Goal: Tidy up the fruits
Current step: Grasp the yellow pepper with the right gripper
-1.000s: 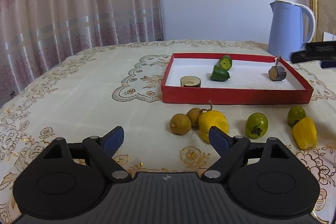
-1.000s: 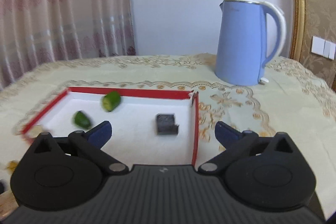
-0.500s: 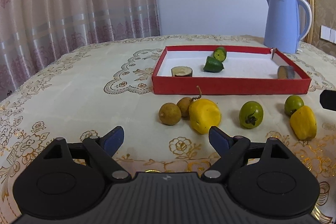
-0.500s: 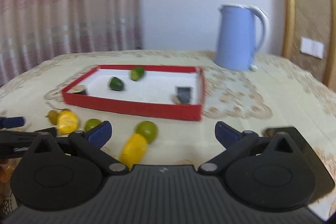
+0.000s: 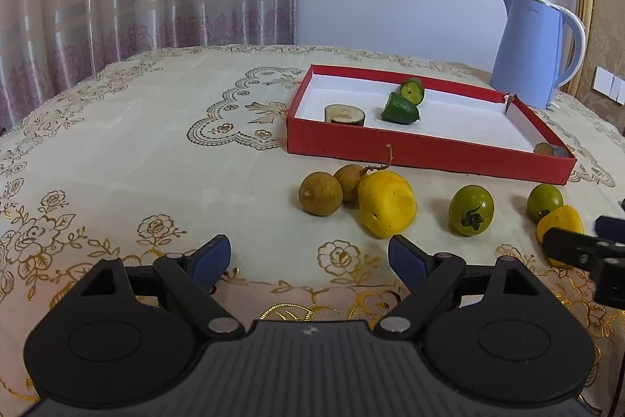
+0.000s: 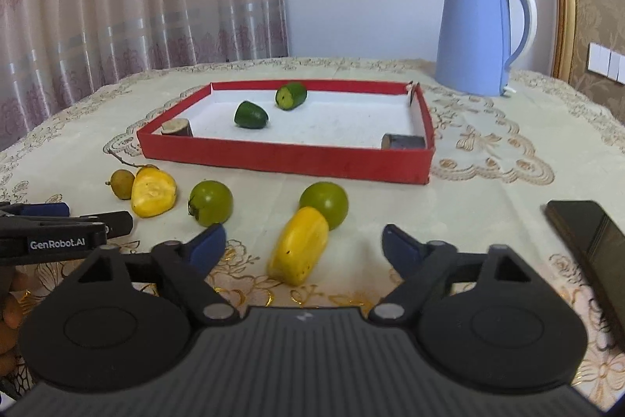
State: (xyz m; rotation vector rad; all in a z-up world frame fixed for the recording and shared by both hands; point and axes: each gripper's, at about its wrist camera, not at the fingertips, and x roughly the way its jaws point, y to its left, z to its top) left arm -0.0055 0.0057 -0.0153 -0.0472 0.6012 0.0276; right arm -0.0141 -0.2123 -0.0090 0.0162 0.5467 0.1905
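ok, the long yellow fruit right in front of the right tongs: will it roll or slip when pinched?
The long yellow fruit lies lengthwise, so it probably rolls sideways rather than forward. Its skin looks smooth, so it may slip. It touches a green fruit, which a nudge would likely send rolling.

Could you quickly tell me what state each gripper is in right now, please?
Left gripper: open, holding nothing, above the tablecloth short of the fruit.
Right gripper: open, holding nothing; a yellow fruit piece lies between its fingers, untouched.
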